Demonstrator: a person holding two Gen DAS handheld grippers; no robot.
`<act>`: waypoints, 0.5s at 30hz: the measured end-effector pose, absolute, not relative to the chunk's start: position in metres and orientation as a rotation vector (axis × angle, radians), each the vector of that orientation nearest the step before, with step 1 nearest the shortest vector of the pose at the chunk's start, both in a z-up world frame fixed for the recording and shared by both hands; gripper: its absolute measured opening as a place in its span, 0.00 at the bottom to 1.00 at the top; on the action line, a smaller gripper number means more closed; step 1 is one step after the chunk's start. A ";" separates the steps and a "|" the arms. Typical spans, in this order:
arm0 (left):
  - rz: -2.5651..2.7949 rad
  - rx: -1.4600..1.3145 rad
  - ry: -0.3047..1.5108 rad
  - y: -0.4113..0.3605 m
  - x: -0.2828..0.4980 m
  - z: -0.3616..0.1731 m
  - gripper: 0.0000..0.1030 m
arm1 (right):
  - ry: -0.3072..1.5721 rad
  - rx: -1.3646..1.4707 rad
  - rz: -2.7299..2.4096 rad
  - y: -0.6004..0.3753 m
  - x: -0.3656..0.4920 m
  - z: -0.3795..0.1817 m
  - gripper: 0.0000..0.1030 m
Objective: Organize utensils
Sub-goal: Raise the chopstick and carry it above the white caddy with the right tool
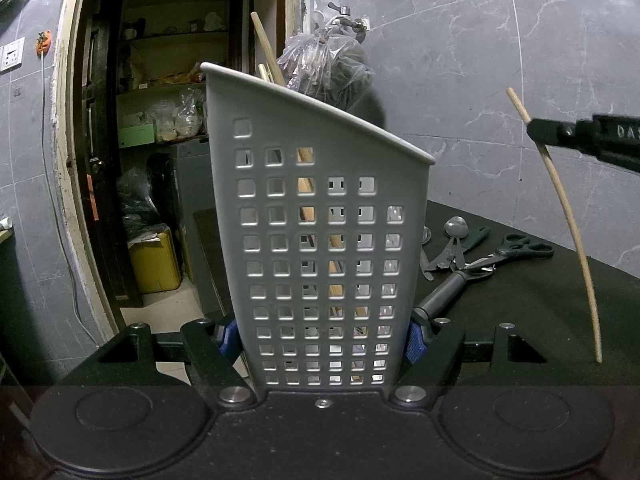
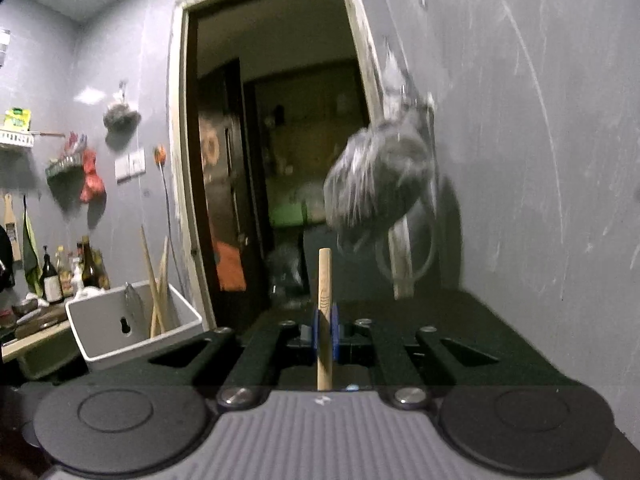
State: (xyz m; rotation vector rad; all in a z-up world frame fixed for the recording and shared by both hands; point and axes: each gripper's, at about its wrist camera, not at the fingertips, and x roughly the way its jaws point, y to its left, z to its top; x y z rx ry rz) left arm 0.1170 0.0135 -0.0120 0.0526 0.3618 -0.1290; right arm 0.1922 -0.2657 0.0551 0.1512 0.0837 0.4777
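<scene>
A grey perforated utensil holder (image 1: pixel 320 208) stands upright between the blue pads of my left gripper (image 1: pixel 324 340), which is shut on its lower sides. Wooden chopsticks (image 1: pixel 266 48) stick out of its top. To the right, my right gripper (image 1: pixel 536 130) reaches in from the edge, shut on a single long wooden chopstick (image 1: pixel 568 216) that hangs upright above the table. In the right wrist view that chopstick (image 2: pixel 324 280) stands vertical between the blue pads of the right gripper (image 2: pixel 325 336). The holder (image 2: pixel 132 320) sits lower left there, with chopsticks (image 2: pixel 156 280) in it.
On the black table (image 1: pixel 520 312) behind the holder lie spoons (image 1: pixel 456 228), a green-handled tool (image 1: pixel 478 236), scissors (image 1: pixel 520 248) and a dark-handled tool (image 1: pixel 444 292). A plastic bag (image 1: pixel 328 64) hangs from a wall tap. A doorway opens at left; bottles (image 2: pixel 52 276) stand on a far counter.
</scene>
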 end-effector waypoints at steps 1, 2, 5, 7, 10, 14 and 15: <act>-0.129 0.054 0.362 0.013 0.117 -0.012 0.73 | 0.068 0.157 0.468 -0.265 0.188 0.051 0.07; -0.129 0.054 0.362 0.013 0.117 -0.012 0.73 | 0.062 0.165 0.464 -0.266 0.187 0.048 0.07; -0.129 0.054 0.363 0.013 0.117 -0.012 0.73 | 0.050 0.209 0.452 -0.269 0.185 0.039 0.07; -0.129 0.053 0.362 0.013 0.117 -0.012 0.73 | 0.048 0.221 0.448 -0.271 0.186 0.039 0.07; -0.129 0.054 0.362 0.013 0.117 -0.012 0.73 | 0.047 0.227 0.449 -0.274 0.189 0.042 0.07; -0.129 0.054 0.362 0.013 0.117 -0.012 0.73 | 0.025 0.221 0.457 -0.274 0.187 0.047 0.07; -0.129 0.054 0.362 0.014 0.117 -0.012 0.73 | 0.016 0.221 0.459 -0.274 0.186 0.048 0.07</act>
